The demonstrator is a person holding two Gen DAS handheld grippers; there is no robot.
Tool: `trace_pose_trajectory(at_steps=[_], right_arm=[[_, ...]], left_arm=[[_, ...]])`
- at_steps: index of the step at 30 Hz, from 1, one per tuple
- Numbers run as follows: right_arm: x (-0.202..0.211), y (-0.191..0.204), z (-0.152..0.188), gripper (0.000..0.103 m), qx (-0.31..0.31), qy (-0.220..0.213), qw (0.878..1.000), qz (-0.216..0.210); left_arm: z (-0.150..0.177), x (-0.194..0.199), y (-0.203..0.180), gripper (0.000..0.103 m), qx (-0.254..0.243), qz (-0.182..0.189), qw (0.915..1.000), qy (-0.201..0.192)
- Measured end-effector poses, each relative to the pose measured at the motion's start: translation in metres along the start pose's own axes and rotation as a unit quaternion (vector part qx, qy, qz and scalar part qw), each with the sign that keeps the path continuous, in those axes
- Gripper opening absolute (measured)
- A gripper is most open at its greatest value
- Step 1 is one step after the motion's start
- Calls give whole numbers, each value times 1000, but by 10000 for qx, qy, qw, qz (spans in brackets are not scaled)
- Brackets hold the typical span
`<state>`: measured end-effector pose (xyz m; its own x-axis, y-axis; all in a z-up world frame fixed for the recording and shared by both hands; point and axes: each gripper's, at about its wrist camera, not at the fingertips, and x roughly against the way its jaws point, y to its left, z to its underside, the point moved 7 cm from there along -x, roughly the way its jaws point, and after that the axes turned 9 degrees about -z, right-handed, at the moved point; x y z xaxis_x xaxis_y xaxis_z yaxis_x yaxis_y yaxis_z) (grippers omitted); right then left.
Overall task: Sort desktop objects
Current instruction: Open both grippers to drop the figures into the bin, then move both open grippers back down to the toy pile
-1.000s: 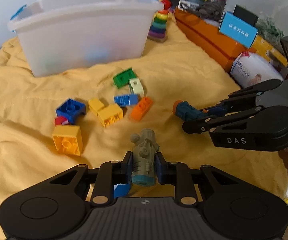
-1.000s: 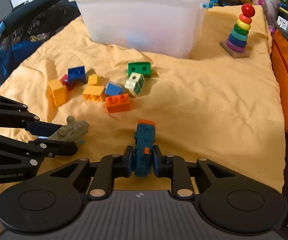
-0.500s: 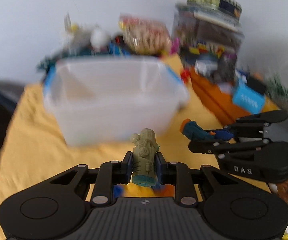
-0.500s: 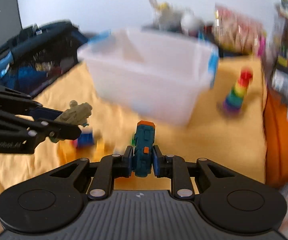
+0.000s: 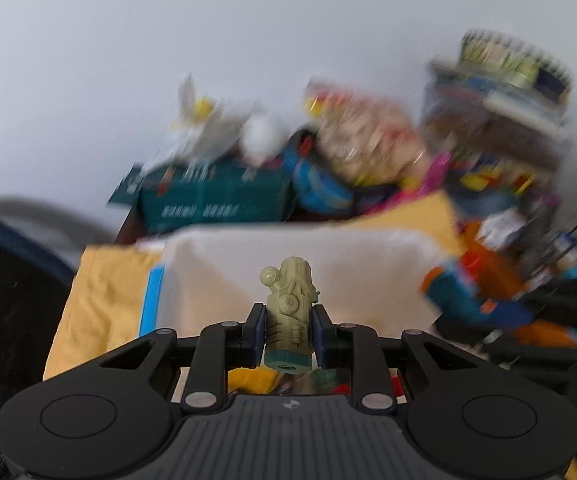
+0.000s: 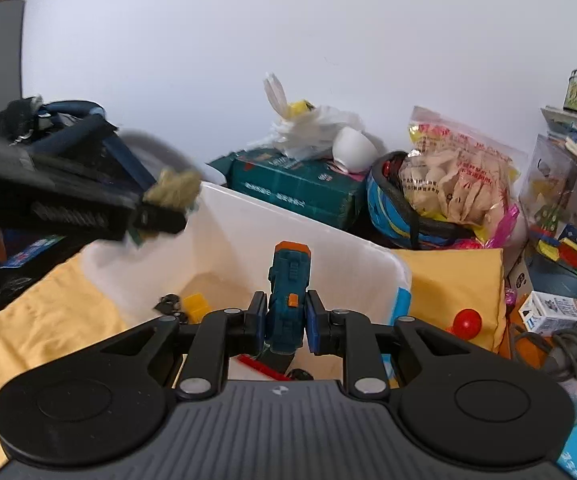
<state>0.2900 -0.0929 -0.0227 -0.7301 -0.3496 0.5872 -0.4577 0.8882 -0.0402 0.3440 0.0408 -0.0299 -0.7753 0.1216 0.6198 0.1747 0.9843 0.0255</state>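
My left gripper [image 5: 287, 330] is shut on an olive-green toy figure [image 5: 289, 312], held over the open white plastic bin [image 5: 368, 280]. My right gripper [image 6: 286, 322] is shut on a teal toy with orange trim [image 6: 288, 292], also above the bin [image 6: 224, 248]. In the right wrist view the left gripper [image 6: 160, 208] shows blurred at the left over the bin's rim with the olive figure [image 6: 174, 190]. In the left wrist view the teal toy [image 5: 472, 296] appears blurred at the right. Inside the bin lie a yellow brick [image 6: 196, 306], a red piece [image 6: 260, 366] and dark bits.
The bin stands on a yellow cloth [image 6: 48, 320]. Behind it are a teal box [image 6: 296, 190], a white plastic bag [image 6: 312, 128], a snack bag [image 6: 452, 180] and a blue helmet [image 6: 388, 208]. Stacked boxes and toys [image 6: 560, 240] crowd the right side; a red ball top [image 6: 466, 320] shows there.
Both grippers rose from the cloth with their toys and moved forward over the bin. The loose bricks on the cloth have dropped out of view.
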Motion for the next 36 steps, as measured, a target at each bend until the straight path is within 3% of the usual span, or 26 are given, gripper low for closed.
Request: trace_pose_trajectory(at_steps=[3,5,7,10,12,16,25,29,36], right_arm=[[-21,-9,11,23,-216,365,9991,73],[-23,-12,16,35,-290,427,9985,166],[-15,-9,14,37,-255,228,9993,127],[0,-3,11,37,-219,60,9997,53],[11,4,12,39,-257,-53,9997,-18],[30,10,33,45,-554,-33,9980,-286],[44,15,106,45,-1055,590,9912,-531],[49,13,119,45,-1228,759,9876,-613],[56,19,140,45,-752,1021,9906,-510]], left_arm=[[21,-20,-3,27,-343,-160,9988,306],[28,-20,1,30,-314,-157,9986,395],[24,-7,7,39,-40,-109,9997,208],[21,23,10,40,209,27,9997,-147],[23,45,5,42,140,86,9993,-335],[51,80,-3,59,-97,112,9988,-457],[154,93,-22,58,-126,268,9982,529],[173,99,-26,58,-59,331,9968,731],[190,108,-39,58,-234,426,9947,906]])
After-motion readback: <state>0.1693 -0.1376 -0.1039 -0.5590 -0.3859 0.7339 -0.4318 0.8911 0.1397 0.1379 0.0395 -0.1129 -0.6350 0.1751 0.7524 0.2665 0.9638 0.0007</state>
